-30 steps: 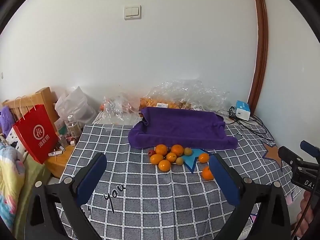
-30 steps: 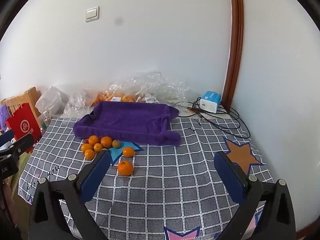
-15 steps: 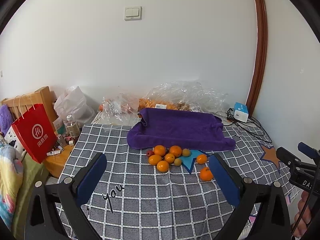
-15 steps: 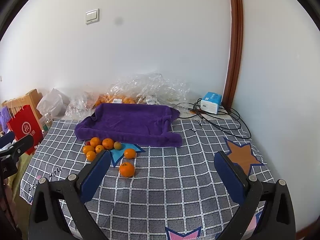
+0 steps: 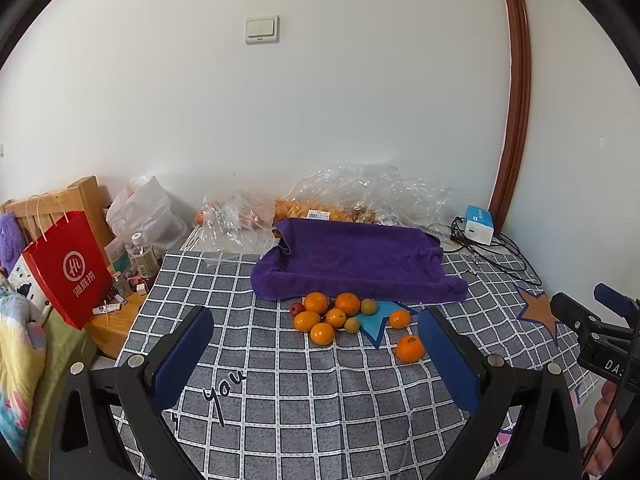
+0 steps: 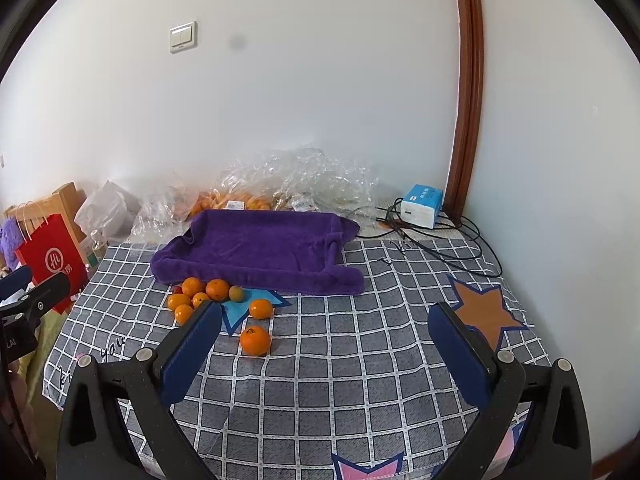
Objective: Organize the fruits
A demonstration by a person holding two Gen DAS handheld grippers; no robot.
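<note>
Behind the purple towel (image 5: 352, 260), crumpled clear bags (image 6: 288, 184) are half-hiding more fruit. Both the left gripper (image 5: 316, 354) and right gripper (image 6: 325, 344) are hovering spread wide and empty; the oranges (image 5: 332, 316) are lying clustered ahead along the towel's near edge.

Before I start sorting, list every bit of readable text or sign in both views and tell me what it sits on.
"you": black script on the checked tablecloth.
"DAS", cut off at the frame edge: white letters on the right gripper.
"CAI", partly hidden: on the left gripper.
Round white logo with three Chinese characters beneath: red paper bag.
Barcode label among the plastic bags: too small to read.
Blue and white box: print too blurred to read.
</note>
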